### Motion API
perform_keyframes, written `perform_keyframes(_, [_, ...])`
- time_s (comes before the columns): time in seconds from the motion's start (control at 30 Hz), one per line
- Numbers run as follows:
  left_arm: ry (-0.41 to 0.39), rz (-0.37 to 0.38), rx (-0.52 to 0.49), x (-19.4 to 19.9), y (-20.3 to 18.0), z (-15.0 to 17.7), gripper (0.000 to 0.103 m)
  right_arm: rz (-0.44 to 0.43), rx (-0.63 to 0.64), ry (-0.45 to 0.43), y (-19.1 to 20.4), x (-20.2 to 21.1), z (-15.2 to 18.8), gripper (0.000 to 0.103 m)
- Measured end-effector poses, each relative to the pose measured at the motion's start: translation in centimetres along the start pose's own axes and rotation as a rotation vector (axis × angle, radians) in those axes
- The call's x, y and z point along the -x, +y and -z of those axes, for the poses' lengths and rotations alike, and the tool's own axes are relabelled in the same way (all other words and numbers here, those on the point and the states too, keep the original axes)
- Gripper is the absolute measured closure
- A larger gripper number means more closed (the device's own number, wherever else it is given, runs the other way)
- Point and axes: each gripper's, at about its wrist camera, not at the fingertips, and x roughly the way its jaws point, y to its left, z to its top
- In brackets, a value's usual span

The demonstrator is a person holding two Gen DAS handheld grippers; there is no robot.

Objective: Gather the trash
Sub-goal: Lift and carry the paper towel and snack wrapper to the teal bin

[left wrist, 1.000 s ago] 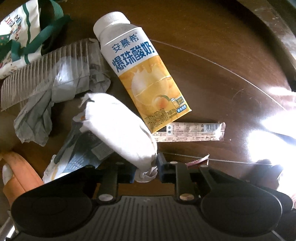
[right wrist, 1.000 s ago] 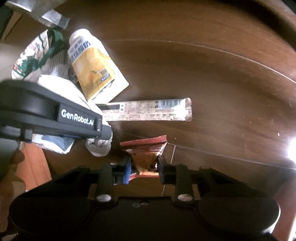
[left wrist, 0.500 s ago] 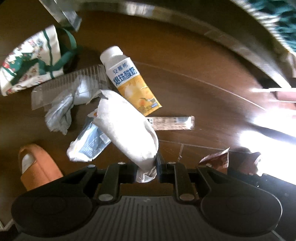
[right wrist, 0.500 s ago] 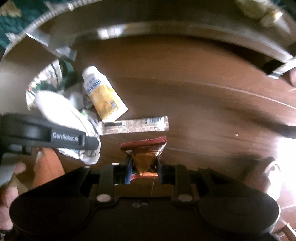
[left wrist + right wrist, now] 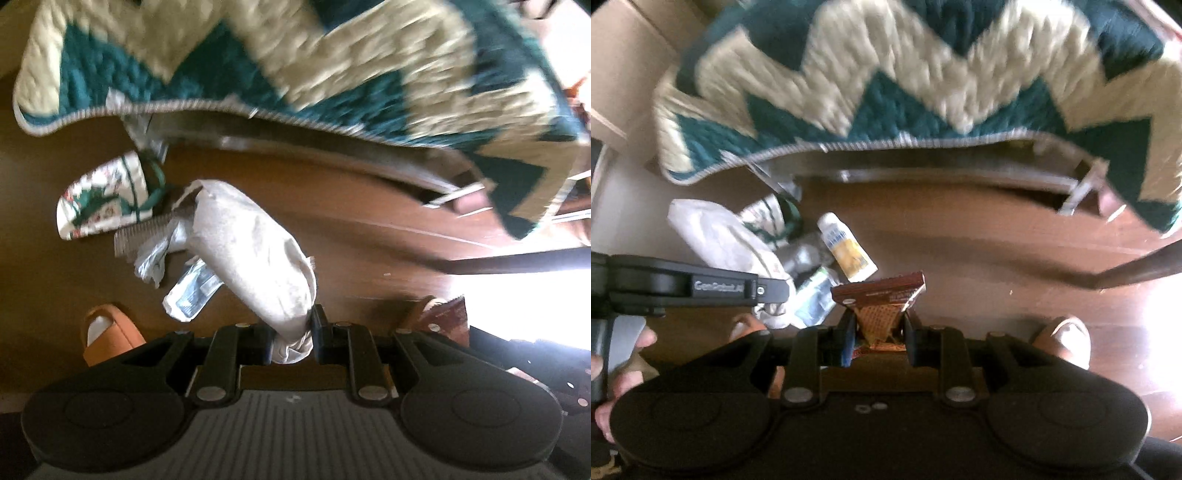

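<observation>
**Both hand-held grippers carry trash above the wooden floor**

The left hand-held gripper (image 5: 291, 341) is clenched on the twisted end of a white crumpled paper bundle (image 5: 251, 254), which juts forward and to the left from between its fingers, raised off the wooden floor (image 5: 369, 251). The right hand-held gripper (image 5: 879, 332) is clamped on a brown snack wrapper (image 5: 879, 299); the wrapper's wide top edge stands just ahead of the fingertips, its narrow end pinched between them.

Further trash lies on the floor ahead and to the left of both grippers: a yellow yogurt drink carton (image 5: 847, 249) on its side, a clear ribbed plastic tray (image 5: 147, 232) with grey crumpled paper (image 5: 153, 262) over it, and a crinkled clear packet (image 5: 192, 295) just beside the bundle. A green and white printed bag (image 5: 103, 199) sits beyond the tray. A green and cream zigzag rug (image 5: 923, 85) fills the top of both views, heavily blurred, so its edge may be lifted or merely warped by the lens. An orange slipper (image 5: 107, 332) shows at lower left of the left wrist view
</observation>
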Motion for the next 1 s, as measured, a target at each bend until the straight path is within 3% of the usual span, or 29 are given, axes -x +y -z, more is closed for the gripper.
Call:
perform_keyframes(0.43, [-0.308, 0.088, -0.229, 16.2, -8.5, 3.8, 0.084, 0.001, 0.02, -0.31, 0.1, 17.7, 2.9, 0.078])
perform_keyframes(0.7, [-0.501, 0.181, -0.361, 25.3, -14.9, 4.2, 0.084, 0.091, 0.069, -0.541, -2.0, 29.8, 4.0, 0.078])
perform_keyframes(1.0, [-0.607, 0.311, -0.508, 32.6, -24.4, 4.0, 0.084, 0.229, 0.013, -0.751, -7.0, 41.0, 4.8, 0.078])
